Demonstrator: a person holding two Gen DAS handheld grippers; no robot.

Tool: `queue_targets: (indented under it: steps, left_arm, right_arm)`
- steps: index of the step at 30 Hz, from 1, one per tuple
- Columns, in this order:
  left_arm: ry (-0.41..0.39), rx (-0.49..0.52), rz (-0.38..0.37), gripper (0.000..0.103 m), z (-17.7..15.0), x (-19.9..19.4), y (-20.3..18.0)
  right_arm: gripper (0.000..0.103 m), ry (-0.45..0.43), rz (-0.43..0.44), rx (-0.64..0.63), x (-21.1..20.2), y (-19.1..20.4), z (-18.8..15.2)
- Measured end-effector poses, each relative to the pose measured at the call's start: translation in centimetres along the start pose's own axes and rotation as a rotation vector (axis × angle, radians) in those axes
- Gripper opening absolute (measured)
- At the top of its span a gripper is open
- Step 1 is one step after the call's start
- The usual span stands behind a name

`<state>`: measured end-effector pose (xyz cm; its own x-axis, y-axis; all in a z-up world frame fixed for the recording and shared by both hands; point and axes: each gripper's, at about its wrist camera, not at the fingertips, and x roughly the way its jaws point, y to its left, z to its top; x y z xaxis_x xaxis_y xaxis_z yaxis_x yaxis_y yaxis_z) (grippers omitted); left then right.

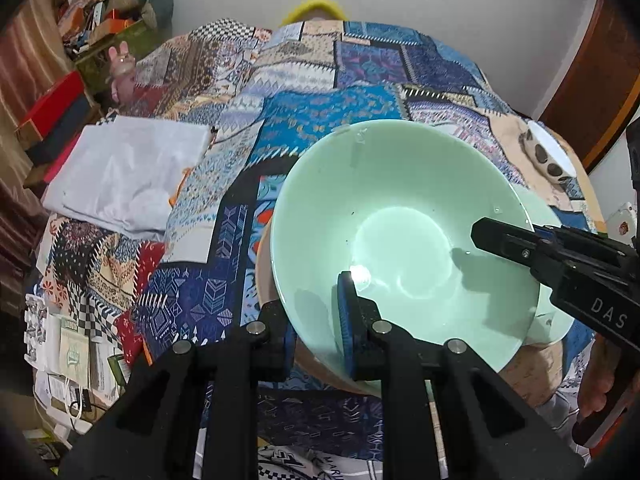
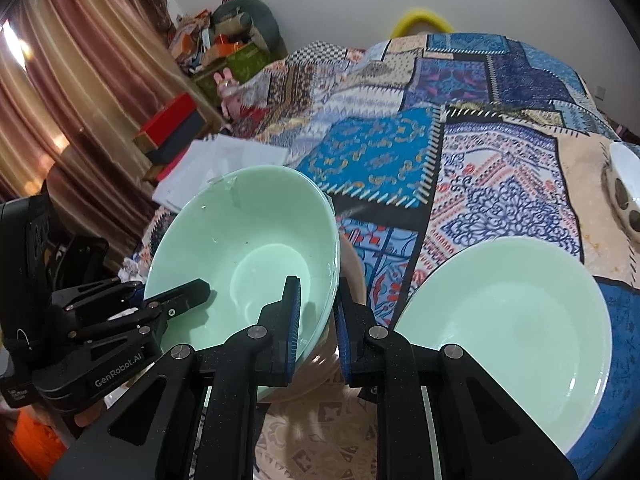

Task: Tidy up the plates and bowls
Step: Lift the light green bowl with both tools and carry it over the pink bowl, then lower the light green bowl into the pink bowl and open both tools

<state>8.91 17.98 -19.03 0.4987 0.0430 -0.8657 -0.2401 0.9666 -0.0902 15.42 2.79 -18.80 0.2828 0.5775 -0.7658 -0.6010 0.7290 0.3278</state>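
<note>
Both grippers straddle the mint-green bowl (image 2: 244, 240) rim over the patchwork bedspread (image 2: 380, 160): left gripper (image 1: 318, 320) clamped at its 7 o'clock edge, right gripper (image 2: 318, 324) around the 4 o'clock edge, contact unclear. Probably stacking bowls; next, lower it squarely. A green plate (image 2: 508, 328) waits at 3 o'clock.

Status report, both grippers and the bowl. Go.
Left gripper and right gripper both clamp green bowl rim. Green plate beside it, right. Nothing blocking.

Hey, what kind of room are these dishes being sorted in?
Probably a bedroom at home: a patchwork quilt covers the surface under the green bowl, with brown curtains and cluttered boxes along the wall.
</note>
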Motion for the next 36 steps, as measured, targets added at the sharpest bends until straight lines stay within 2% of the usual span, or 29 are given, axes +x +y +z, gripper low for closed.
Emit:
queue_targets:
  steps: [11, 23, 30, 32, 36]
  left_arm:
    - [0.046, -0.003, -0.017, 0.018, -0.5, 1.8, 1.1]
    - [0.047, 0.064, 0.041, 0.018, -0.2, 2.7, -0.1]
    - [0.042, 0.092, 0.065, 0.02, 0.0, 2.7, -0.5]
    - [0.046, 0.085, 0.057, 0.022, 0.2, 2.5, -0.5]
    - [0.05, 0.058, 0.052, 0.037, 0.6, 2.1, -0.7]
  right_arm:
    - [0.014, 0.051, -0.006, 0.007, 1.5, -0.1, -1.0]
    - [0.015, 0.068, -0.003, 0.016, 1.1, -0.6, -0.9]
    - [0.018, 0.041, -0.014, 0.008, 0.1, -1.2, -0.6]
    - [0.018, 0.038, -0.017, 0.005, -0.1, -1.3, -0.6]
    - [0.018, 0.039, -0.011, 0.005, -0.3, -1.4, -0.8]
